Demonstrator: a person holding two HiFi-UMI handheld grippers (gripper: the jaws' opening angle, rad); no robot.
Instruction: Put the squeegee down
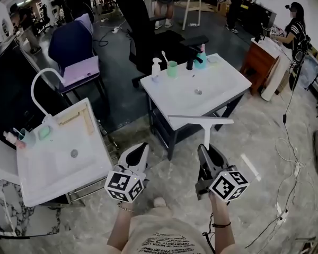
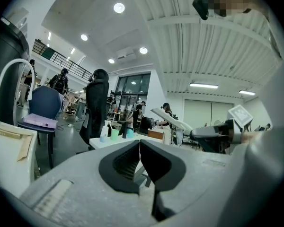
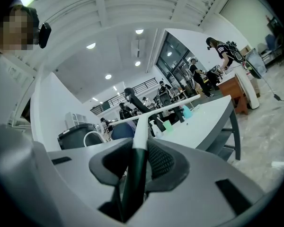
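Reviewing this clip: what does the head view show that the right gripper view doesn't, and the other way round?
Head view only: the left gripper, empty, and the drain in the top of the white sink table. Right gripper view only: the fingers clamped on the dark handle end of the squeegee, plus the ceiling lights. Both: the squeegee held level by the right gripper, blade toward the white sink table, and the green cup standing on it.

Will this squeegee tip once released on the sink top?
Squeegee probably stiff and light: its wide blade runs straight, held by the handle alone. Stood upright it would likely tip; laid flat it should rest.
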